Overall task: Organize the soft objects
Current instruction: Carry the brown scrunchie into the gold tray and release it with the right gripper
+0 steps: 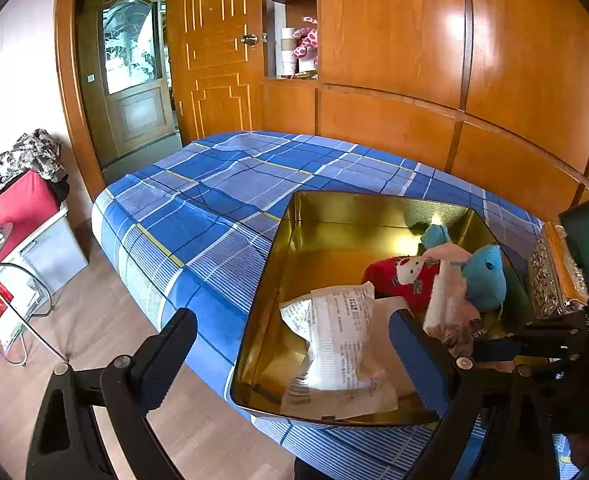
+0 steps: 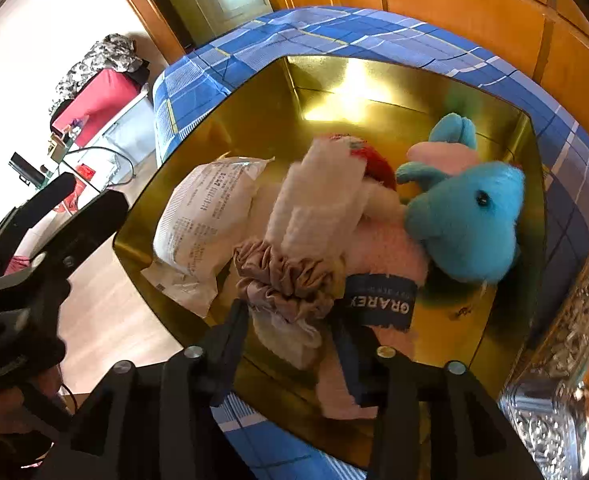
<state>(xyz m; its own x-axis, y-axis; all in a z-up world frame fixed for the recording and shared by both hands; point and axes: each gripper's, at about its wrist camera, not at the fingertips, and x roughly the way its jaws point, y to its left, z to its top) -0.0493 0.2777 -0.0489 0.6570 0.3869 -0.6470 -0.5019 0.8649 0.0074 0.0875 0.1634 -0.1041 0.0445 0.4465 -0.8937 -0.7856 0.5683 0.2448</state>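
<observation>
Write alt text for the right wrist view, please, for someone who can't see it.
The right gripper is closed on a bundle of soft cloths over a gold tin on a blue plaid bed. The tin also holds a blue plush toy and a white packet.

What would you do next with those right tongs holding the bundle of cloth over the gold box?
Probably open the right tongs and let the cloth bundle drop. It already hangs inside the gold tin, above the pink towel and beside the blue plush and white packet. The left tongs stand open and empty at the tin's near edge, so nothing blocks the release.
</observation>
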